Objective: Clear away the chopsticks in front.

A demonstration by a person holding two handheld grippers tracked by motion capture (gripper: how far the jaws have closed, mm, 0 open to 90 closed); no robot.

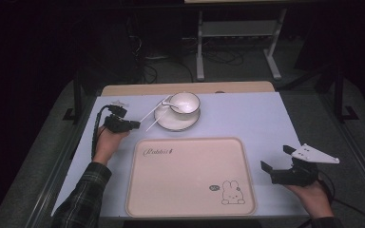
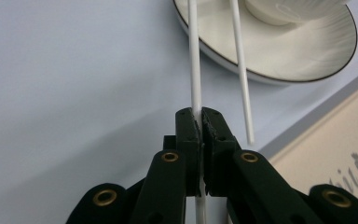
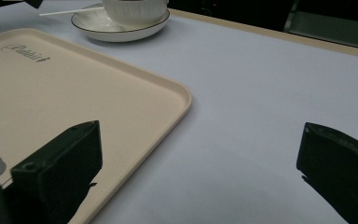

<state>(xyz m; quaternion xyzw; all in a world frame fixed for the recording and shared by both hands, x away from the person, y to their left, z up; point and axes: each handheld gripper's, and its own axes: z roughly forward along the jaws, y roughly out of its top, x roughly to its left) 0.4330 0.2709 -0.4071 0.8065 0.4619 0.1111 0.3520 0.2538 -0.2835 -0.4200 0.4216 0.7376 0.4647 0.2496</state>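
My left hand-held gripper [image 2: 201, 122] is clenched on one white chopstick [image 2: 195, 70], jaws pinching it near its near end; the far end leans on the rim of the saucer [image 2: 307, 51]. My right hand-held gripper [image 3: 200, 168] is released, jaws wide apart, hovering over the bare surface [image 3: 261, 93] just right of the tray [image 3: 74, 93]. Step in hand, as I judge it: lift this chopstick off the saucer, probably toward the tray. To do it well I should raise it straight up before swinging, since the second chopstick [image 2: 240, 70] lies just beside it and would roll if nudged. The grip is far off-centre, so the stick may pivot; keep the pinch firm and move slowly. The chopstick is thin, smooth, plain white, straight. The bowl [image 1: 184, 101] sits on the saucer at the far side of the surface.
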